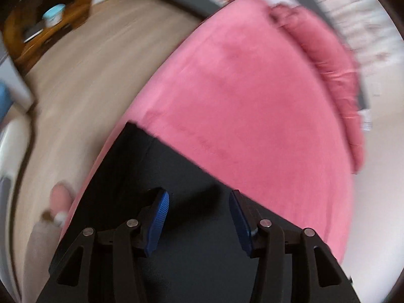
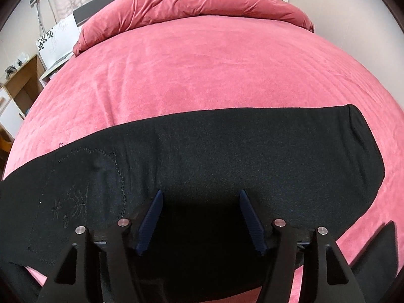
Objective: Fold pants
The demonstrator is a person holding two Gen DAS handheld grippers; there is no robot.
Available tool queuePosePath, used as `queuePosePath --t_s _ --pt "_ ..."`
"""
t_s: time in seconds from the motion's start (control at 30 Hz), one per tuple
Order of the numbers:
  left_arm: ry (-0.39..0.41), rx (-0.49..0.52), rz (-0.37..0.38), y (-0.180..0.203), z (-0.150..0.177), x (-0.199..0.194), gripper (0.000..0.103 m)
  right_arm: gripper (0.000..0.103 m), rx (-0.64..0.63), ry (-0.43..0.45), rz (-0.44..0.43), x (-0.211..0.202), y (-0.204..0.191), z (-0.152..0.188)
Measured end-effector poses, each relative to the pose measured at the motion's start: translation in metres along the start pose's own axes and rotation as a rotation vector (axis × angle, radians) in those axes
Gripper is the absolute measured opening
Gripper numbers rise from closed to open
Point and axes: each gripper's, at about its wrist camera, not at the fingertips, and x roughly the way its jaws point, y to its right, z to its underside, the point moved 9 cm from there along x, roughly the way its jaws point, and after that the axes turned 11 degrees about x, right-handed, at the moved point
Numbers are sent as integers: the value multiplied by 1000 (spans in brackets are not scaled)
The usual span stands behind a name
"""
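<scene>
Black pants [image 2: 227,146] lie flat across the near part of a pink bed [image 2: 202,70], with a stitched pocket [image 2: 101,176] at the left. My right gripper [image 2: 200,197] is open just above the pants' near edge, nothing between its blue pads. In the left wrist view, which is blurred, the pants [image 1: 151,176] lie at the bed's corner. My left gripper [image 1: 198,197] is open over them and empty.
A bunched pink duvet [image 2: 192,0] lies at the head of the bed. A wooden shelf unit [image 2: 22,85] stands left of the bed. In the left wrist view, wooden floor [image 1: 88,63] and a wooden stand with a blue-lidded tub [image 1: 53,17] lie beyond the bed.
</scene>
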Motion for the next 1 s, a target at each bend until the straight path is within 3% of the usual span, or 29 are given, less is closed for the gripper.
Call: queuePosePath --t_s 0.2,0.27,0.37,0.4,0.43,0.47,0.57,0.73,0.93,1.0 --pt "-76 -74 -168 4 -11 18 50 65 -6 40 -13 -4 3 3" --pt "-72 -125 -192 4 -14 22 53 65 -9 46 -21 -6 4 4" --pt "-55 -101 -240 6 -12 27 53 65 -10 51 -32 -9 5 7" --pt "-36 -77 -266 7 -10 26 49 65 -11 52 -34 -9 5 7" --pt "-14 -46 -302 7 -7 25 34 65 -13 52 -36 -10 6 7" --pt "21 -9 -318 9 -4 22 27 65 -14 53 -38 -11 6 8" --pt "103 29 -257 12 9 13 12 65 -13 49 -42 -11 7 7" --pt "210 9 -87 13 46 -11 9 65 23 34 -38 -18 5 -1" --pt "359 -104 186 2 98 -53 9 65 155 8 -139 -35 -11 -26" --pt "378 -117 239 0 114 -67 7 73 198 -41 -161 -33 -18 -35"
